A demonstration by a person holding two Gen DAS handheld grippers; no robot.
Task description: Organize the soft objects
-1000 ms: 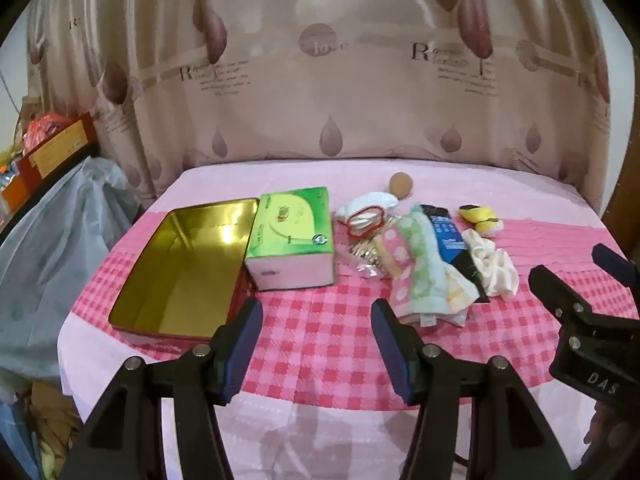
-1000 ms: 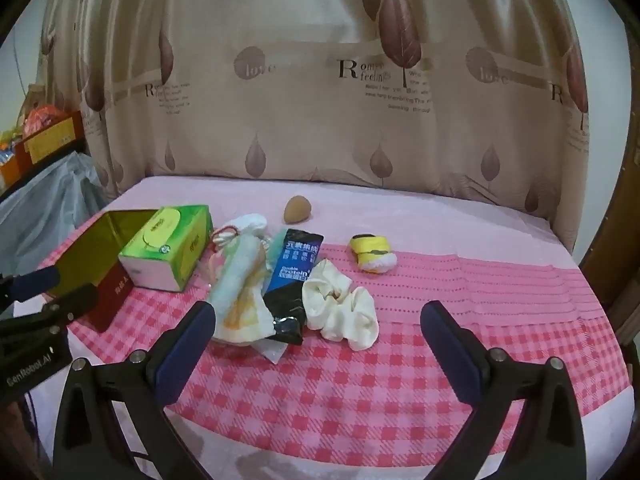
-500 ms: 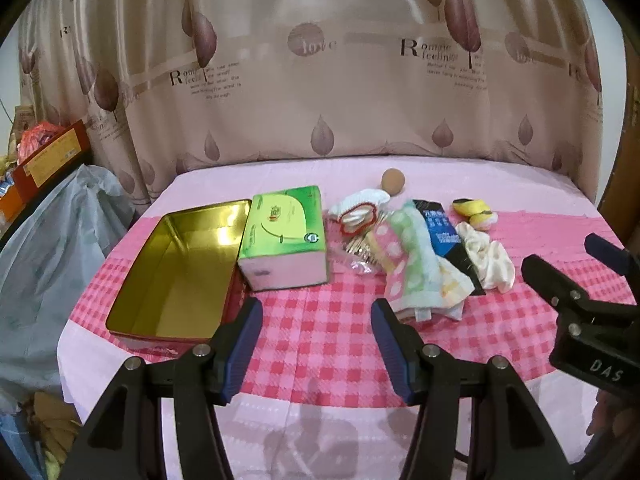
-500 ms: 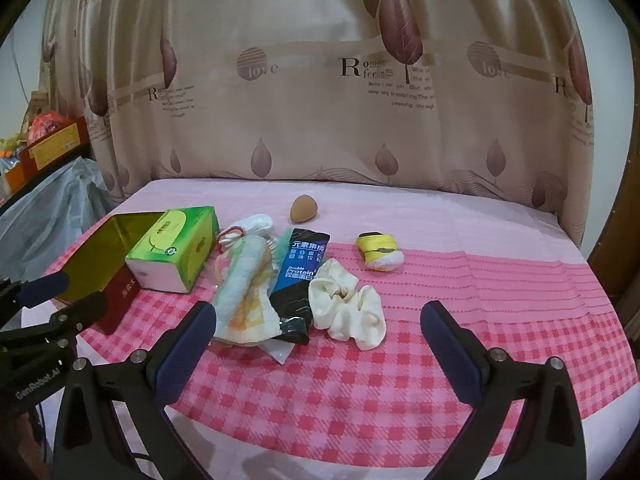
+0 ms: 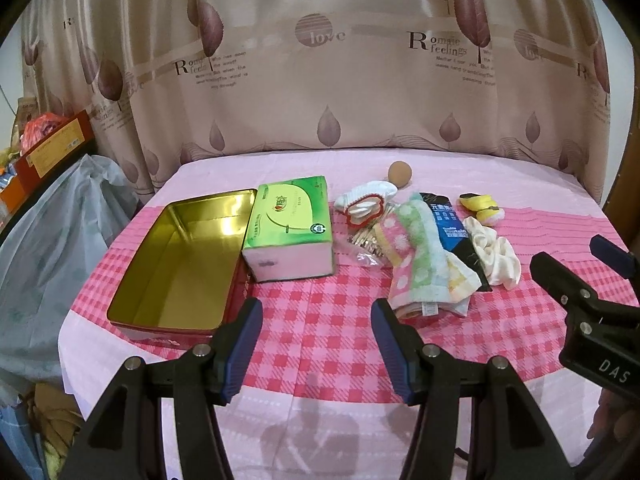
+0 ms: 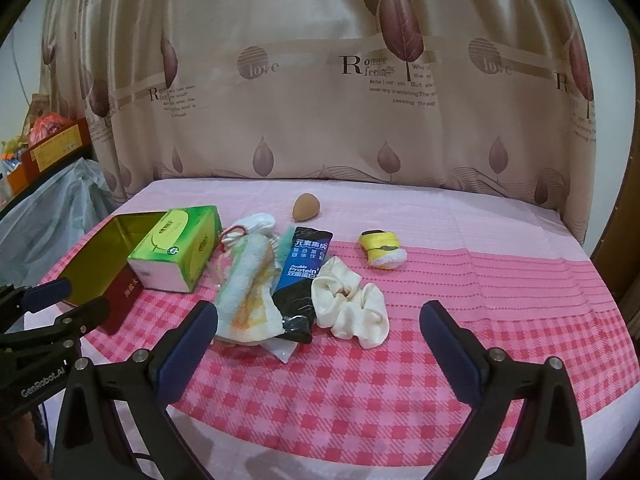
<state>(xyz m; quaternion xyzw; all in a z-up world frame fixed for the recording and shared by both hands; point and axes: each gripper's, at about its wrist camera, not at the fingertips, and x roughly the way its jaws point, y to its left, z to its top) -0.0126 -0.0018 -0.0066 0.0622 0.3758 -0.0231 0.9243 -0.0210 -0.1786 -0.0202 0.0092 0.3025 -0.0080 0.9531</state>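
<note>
On the pink checked tablecloth (image 5: pixel 320 332) lies a row of soft things: a folded pastel towel (image 5: pixel 420 264) (image 6: pixel 248 284), a cream scrunchie (image 5: pixel 496 256) (image 6: pixel 352 304), a small yellow and white sock (image 5: pixel 482 206) (image 6: pixel 382 250), a white pouch with red trim (image 5: pixel 364 204) and a brown sponge egg (image 5: pixel 400 174) (image 6: pixel 306 207). An open gold tin (image 5: pixel 180 264) (image 6: pixel 96 260) sits at the left beside a green tissue box (image 5: pixel 290 226) (image 6: pixel 176 248). My left gripper (image 5: pixel 316 344) hovers open near the front edge. My right gripper (image 6: pixel 320 348) is open, just short of the scrunchie.
A black and blue snack sachet (image 6: pixel 302 280) lies between towel and scrunchie. A beige curtain (image 5: pixel 320 60) hangs behind the table. A grey plastic-covered heap (image 5: pixel 48 240) and orange boxes (image 5: pixel 44 148) stand off the left edge.
Both views have pulled back and risen slightly, so the objects sit a little farther away. Nothing on the table has moved and both grippers stay open.
</note>
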